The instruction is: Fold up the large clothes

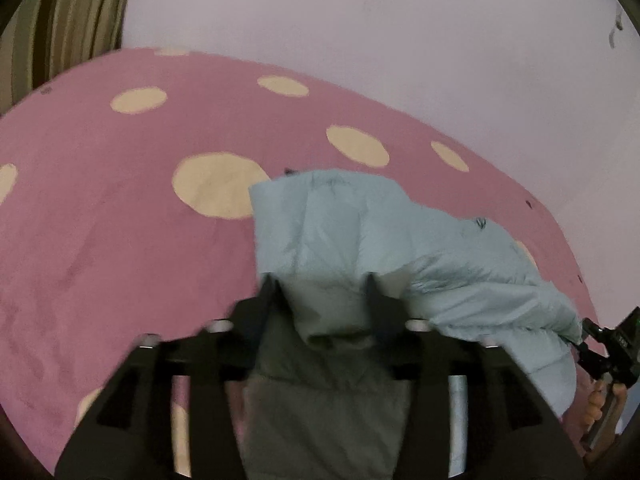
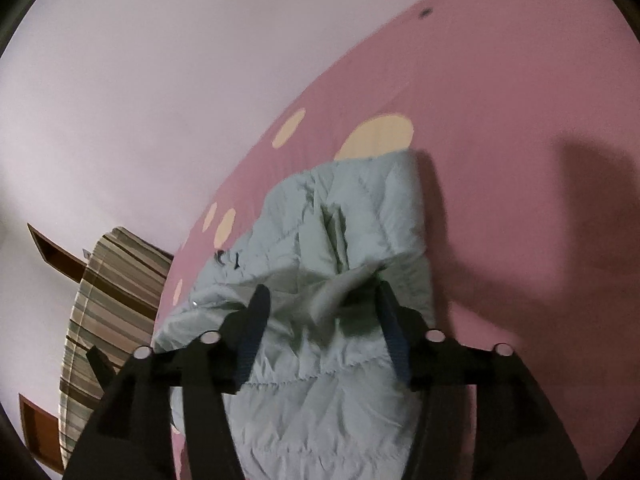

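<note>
The pale blue padded jacket [image 1: 360,232] lies bunched on the pink spotted bedspread [image 1: 100,208], near its wall-side edge. The left gripper [image 1: 322,284] and right gripper [image 2: 322,292] are both spread, jacket fabric lying loose between their fingers.

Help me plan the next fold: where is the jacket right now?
The jacket lies bunched on the pink spotted cover, low and centre-right in the left wrist view, its near edge between both open grippers.
</note>
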